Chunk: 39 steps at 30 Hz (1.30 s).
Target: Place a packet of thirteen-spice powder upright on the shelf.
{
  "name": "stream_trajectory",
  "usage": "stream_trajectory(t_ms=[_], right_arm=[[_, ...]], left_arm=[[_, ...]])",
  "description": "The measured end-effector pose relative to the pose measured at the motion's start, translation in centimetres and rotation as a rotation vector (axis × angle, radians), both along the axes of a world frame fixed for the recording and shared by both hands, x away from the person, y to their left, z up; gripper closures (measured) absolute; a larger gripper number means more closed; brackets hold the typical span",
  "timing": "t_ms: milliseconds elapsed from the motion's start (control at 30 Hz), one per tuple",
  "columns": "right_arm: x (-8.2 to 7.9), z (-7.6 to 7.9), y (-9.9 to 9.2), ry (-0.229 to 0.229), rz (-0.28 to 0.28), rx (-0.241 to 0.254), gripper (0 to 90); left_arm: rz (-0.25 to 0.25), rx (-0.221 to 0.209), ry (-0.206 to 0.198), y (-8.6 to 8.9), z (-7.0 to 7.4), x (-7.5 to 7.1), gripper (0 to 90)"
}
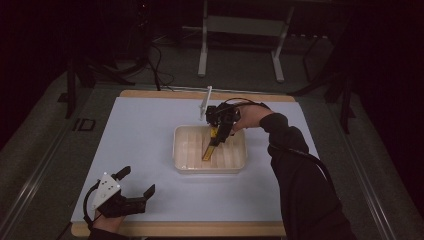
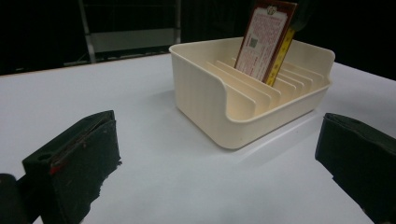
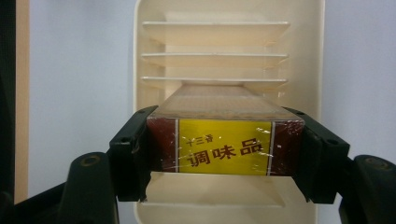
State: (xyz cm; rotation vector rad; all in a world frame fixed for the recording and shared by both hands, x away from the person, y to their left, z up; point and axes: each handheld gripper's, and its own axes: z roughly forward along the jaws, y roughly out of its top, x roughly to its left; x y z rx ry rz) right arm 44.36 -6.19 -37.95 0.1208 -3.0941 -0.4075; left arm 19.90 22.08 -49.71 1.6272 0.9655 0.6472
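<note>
Item: flat seasoning box (image 3: 224,144), red with a yellow label, clamped at both narrow sides by my right gripper (image 1: 218,131) jaws, lower end entering a slot of the cream slotted tray (image 1: 182,150) mid-worktop. Handling, as I judge it: I keep the box parallel to the dividers (image 3: 215,56) and lower straight. Left gripper (image 1: 134,186): jaws wide apart, nothing held, near the worktop's front edge, well clear. Open room all around the tray.
</note>
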Motion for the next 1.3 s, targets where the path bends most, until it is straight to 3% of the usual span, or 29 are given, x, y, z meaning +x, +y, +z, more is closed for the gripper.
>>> stream_trajectory(t_ms=[433, 533, 800, 1300], right_arm=[[-0.2, -2.7, 1.7, 0.036, 0.006, -0.050, 31.6], [-0.2, -2.7, 2.0, 0.031, 0.013, -0.043, 31.5], [-0.3, -2.2, 1.8, 0.043, -0.007, -0.033, 27.5], [-0.7, 0.4, 0.0, -0.006, -0.041, 0.001, 27.3]], left_arm=[[0.000, -0.002, 0.000, 0.0, 0.0, 0.0, 0.0], [-0.001, -0.003, 0.000, 0.0, 0.0, 0.0, 0.0], [-0.001, -0.001, -0.003, 0.0, 0.0, 0.0, 0.0], [0.000, 0.006, 0.001, -0.2, 0.0, 0.1, 0.0]])
